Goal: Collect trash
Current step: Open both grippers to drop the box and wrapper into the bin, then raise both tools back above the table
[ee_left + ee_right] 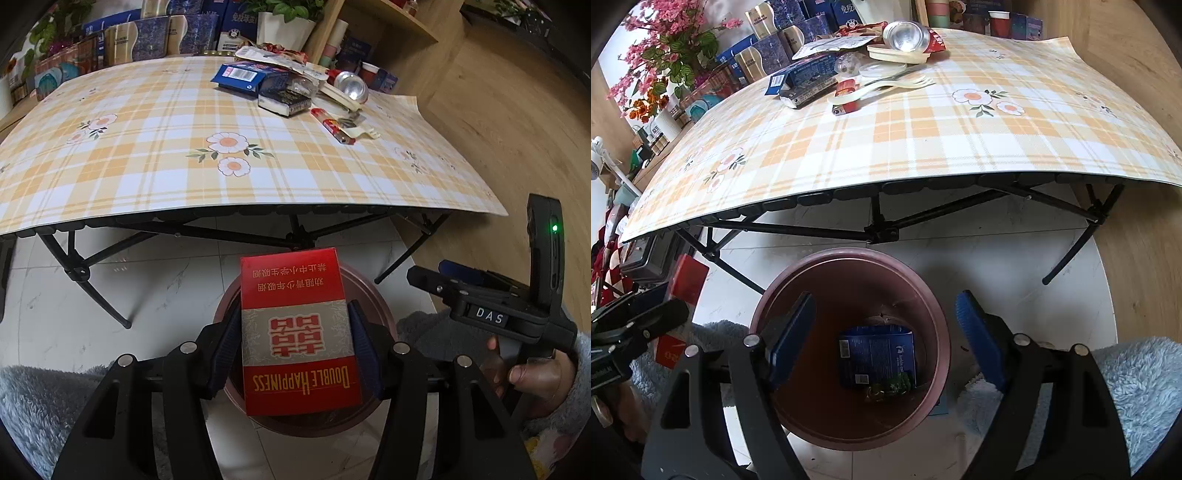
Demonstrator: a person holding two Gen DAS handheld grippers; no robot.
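Note:
My left gripper (295,343) is shut on a red Double Happiness cigarette pack (299,332) and holds it over the maroon trash bin (380,306) on the floor. My right gripper (886,332) is open and empty above the same bin (849,258), which holds a blue carton (877,354) and a green wrapper (890,387). The red pack also shows at the left edge of the right wrist view (687,278). More trash lies on the plaid table: a blue box (240,75), a dark pack (284,101), a can (351,85), a red lighter (332,125).
The folding table (147,155) with black legs (92,277) stands just beyond the bin. Boxes and plants (147,37) line its far side. A wooden shelf (388,26) stands at the back right. White plastic forks (886,86) lie by the trash pile.

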